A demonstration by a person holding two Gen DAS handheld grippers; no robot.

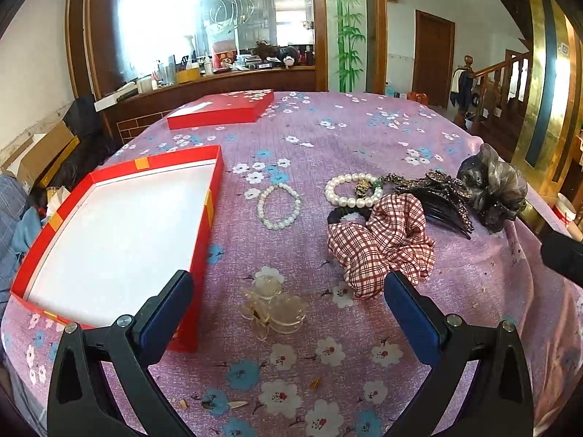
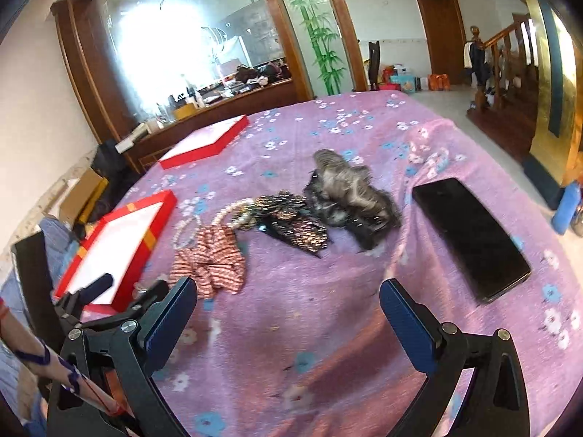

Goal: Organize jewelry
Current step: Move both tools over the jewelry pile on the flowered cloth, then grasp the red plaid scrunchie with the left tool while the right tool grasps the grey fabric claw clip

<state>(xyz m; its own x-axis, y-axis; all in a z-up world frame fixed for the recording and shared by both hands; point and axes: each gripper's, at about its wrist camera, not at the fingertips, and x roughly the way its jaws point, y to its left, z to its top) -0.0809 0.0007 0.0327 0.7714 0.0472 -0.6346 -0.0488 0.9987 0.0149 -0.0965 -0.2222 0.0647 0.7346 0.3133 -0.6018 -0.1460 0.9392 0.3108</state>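
Purple flowered cloth point(image 1: 364, 138) covers the desk, with a big mirror point(image 1: 204, 18) and a wooden staircase point(image 1: 506, 80) behind it. On the left side lies the open red box point(image 1: 209, 215), white inside and with nothing in it, and its lid point(image 1: 218, 114) sits well apart, farther back.

Left hand-held gripper point(image 1: 289, 293) hovers low with its blue pads spread wide, holding nothing. Right between those pads on the cloth is a clear plastic hair clip point(image 1: 273, 306). Just past it, a small pearl bracelet point(image 1: 278, 205) lies alone near the box's wall. To its right a bigger pearl bracelet point(image 1: 351, 189) touches a red-checked scrunchie point(image 1: 382, 244), and a dark beaded hair comb point(image 1: 441, 196) and a grey frilly hair piece point(image 1: 492, 189) crowd in beside them.

Right hand-held gripper point(image 2: 288, 293) is also spread apart and holding nothing, hanging above bare cloth in front of the pile. From its camera the scrunchie point(image 2: 211, 262) is just off the left pad, and a black phone point(image 2: 470, 236) lies flat to the right, apart from the hair things. At lower left in that view, a person's forearm point(image 2: 32, 357) shows.
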